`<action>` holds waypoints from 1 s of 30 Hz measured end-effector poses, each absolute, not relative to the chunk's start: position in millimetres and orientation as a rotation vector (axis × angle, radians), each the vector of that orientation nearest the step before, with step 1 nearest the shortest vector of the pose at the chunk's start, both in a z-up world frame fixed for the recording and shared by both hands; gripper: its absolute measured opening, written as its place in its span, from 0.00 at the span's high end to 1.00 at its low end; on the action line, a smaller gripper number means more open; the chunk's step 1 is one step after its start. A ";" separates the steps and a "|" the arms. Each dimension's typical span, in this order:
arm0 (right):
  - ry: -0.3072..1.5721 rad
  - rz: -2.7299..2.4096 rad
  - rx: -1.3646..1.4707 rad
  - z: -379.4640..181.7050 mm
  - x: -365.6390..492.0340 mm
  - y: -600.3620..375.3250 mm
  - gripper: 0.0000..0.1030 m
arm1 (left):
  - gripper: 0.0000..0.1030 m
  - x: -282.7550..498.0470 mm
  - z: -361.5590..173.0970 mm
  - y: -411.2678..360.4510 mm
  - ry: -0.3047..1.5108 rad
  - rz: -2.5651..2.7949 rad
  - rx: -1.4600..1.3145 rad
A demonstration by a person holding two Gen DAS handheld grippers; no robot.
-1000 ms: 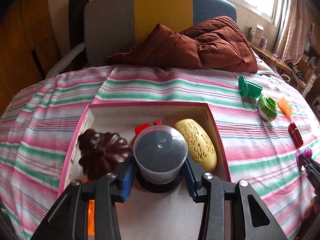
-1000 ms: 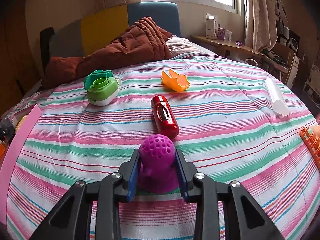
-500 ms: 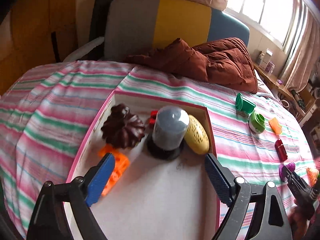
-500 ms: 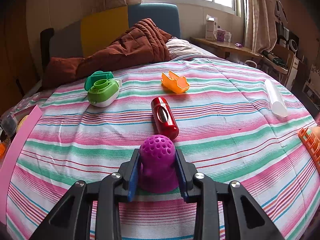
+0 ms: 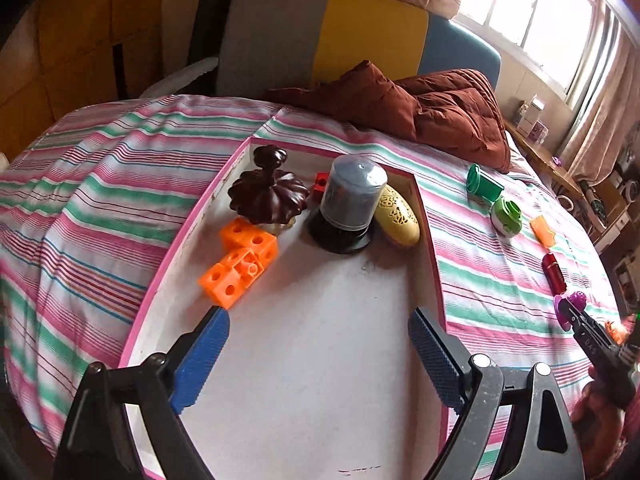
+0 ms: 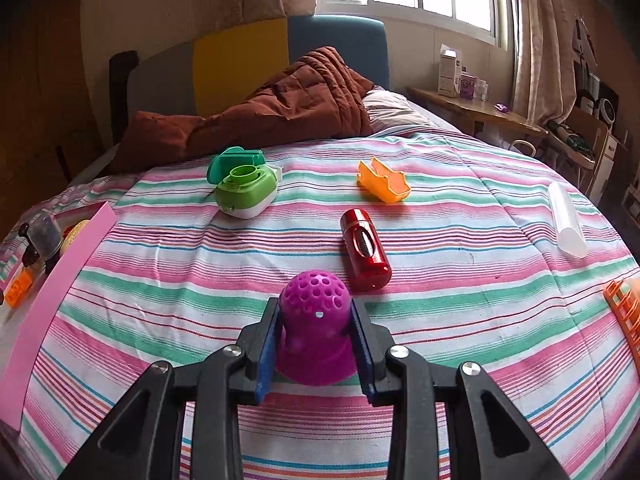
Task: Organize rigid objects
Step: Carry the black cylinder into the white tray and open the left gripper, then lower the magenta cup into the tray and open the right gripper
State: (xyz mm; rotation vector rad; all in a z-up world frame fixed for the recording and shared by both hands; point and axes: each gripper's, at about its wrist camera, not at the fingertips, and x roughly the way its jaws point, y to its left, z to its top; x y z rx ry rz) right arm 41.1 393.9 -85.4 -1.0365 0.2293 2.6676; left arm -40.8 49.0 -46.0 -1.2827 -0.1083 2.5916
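Note:
A pink-rimmed white box [image 5: 430, 236] lies on the striped bed. It holds a grey disc spindle case [image 5: 352, 204], a dark brown lid [image 5: 268, 196], a yellow oval case [image 5: 398, 216], orange blocks [image 5: 238, 264] and a small red block [image 5: 320, 182]. My left gripper [image 5: 316, 344] is open and empty above the box's near part. My right gripper [image 6: 314, 344] is shut on a purple perforated toy [image 6: 314, 320] that rests on the bed. It also shows in the left wrist view [image 5: 572, 308].
On the bed lie a red cylinder [image 6: 364, 250], a green and white container [image 6: 244, 188], an orange plastic piece [image 6: 384, 182], a clear tube [image 6: 566, 224] and an orange rack [image 6: 624, 312]. A brown quilt [image 6: 280, 108] lies at the headboard.
My left gripper let go of the grey spindle case, opened wide and drew back and up from it. The case now stands in the box. My right gripper stayed shut on the purple toy.

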 end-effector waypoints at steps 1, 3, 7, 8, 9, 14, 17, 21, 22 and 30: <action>0.235 2.674 -1.049 -84.6 40.5 391.7 0.68 | 0.11 -39.7 -45.7 47.4 -0.114 2.593 -1.282; 0.258 2.691 -1.075 -82.9 39.9 385.0 0.68 | 0.10 -37.2 -44.3 43.1 -0.138 2.591 -1.280; 0.290 2.748 -1.124 -77.6 35.3 361.2 0.68 | 0.09 -31.7 -42.3 36.0 -0.156 2.581 -1.263; 0.291 2.769 -1.137 -75.7 33.6 352.9 0.68 | 0.09 -30.4 -42.0 34.3 -0.153 2.582 -1.261; 0.286 2.792 -1.149 -73.4 31.6 343.8 0.68 | 0.09 -29.0 -41.9 32.3 -0.151 2.585 -1.261; 0.267 2.922 -1.200 -59.0 18.3 295.5 0.68 | 0.09 -25.5 -43.6 18.7 -0.166 2.599 -1.275; 0.289 2.992 -1.226 -48.8 8.1 268.7 0.68 | 0.09 -24.7 -45.7 11.3 -0.179 2.603 -1.290; 0.289 3.075 -1.260 -38.0 -8.4 231.1 0.68 | 0.09 -22.6 -47.1 2.0 -0.194 2.608 -1.299; 0.281 3.093 -1.269 -36.5 -12.4 221.8 0.68 | 0.09 -22.0 -46.9 0.0 -0.200 2.610 -1.297; 0.124 3.135 -1.354 -42.9 -48.0 164.4 0.68 | 0.09 -19.4 -44.3 -16.2 -0.231 2.633 -1.295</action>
